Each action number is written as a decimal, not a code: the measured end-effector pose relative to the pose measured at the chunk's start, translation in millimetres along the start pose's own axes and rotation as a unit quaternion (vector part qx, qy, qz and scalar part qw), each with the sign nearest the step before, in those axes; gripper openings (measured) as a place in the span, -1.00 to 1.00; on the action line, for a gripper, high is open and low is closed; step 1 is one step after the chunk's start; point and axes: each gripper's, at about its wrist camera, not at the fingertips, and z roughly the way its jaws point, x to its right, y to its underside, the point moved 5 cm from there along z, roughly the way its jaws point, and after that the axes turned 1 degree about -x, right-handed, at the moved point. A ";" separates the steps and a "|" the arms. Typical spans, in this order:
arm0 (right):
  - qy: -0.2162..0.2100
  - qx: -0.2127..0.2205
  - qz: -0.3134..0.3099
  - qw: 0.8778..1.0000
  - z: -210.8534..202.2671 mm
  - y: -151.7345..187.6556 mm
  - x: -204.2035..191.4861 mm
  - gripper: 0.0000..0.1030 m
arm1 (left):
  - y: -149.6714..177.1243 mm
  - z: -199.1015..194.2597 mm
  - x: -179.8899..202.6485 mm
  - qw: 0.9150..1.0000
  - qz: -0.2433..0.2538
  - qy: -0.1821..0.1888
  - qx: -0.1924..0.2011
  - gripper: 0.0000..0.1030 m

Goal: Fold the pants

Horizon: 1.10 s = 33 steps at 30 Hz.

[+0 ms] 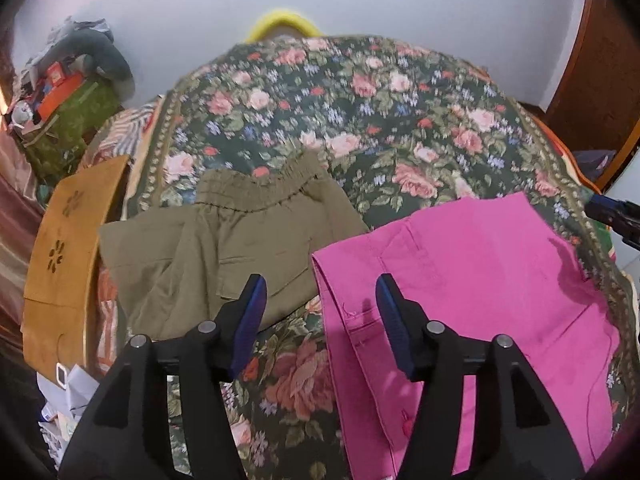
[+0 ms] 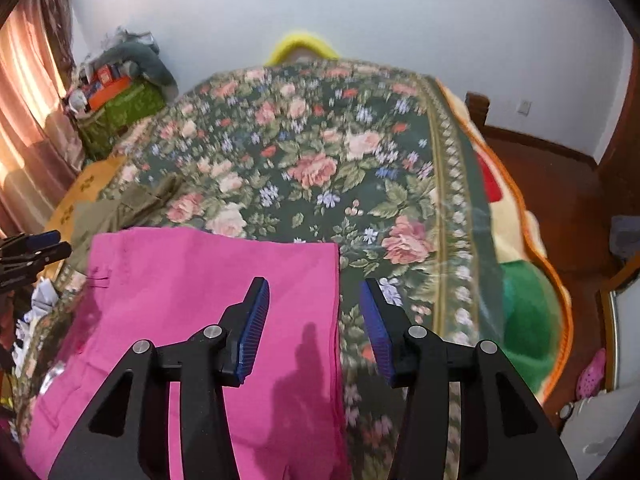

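Pink pants (image 1: 472, 280): solid magenta-pink, no print, stitching the same colour. Olive pants (image 1: 224, 248): plain khaki-green, gathered waistband the same shade. Bed cover (image 1: 360, 112): dark green ground with pink and peach roses, small blue and white flowers, red blossoms, green leaves; a pale leaf-chain border ran along its right edge (image 2: 452, 200). Blanket (image 2: 524, 300) beyond that border: cream with green and red patches, orange trim. Cardboard (image 1: 68, 248) at the bed's left edge: tan-brown with dark printed marks. Left gripper (image 1: 320, 312) and right gripper (image 2: 314, 320): black bodies, blue ribbed pads. Wall (image 2: 400, 20): white. Curtain (image 2: 28, 92): pinkish-brown.
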 end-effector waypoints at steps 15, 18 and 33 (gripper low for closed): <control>0.009 -0.090 -0.005 0.996 103.2 -15.2 3.6 -0.15 | -1.1 69.9 1.3 0.996 -0.042 0.057 -0.053 0.15; 0.022 -0.087 -0.020 0.996 112.3 -12.6 0.0 -0.16 | 0.2 74.2 6.0 0.995 -0.041 0.073 -0.061 0.16; 0.056 -0.039 -0.048 0.997 87.7 -15.8 -8.1 -0.94 | -11.8 26.2 28.9 0.999 0.027 0.010 0.017 -0.66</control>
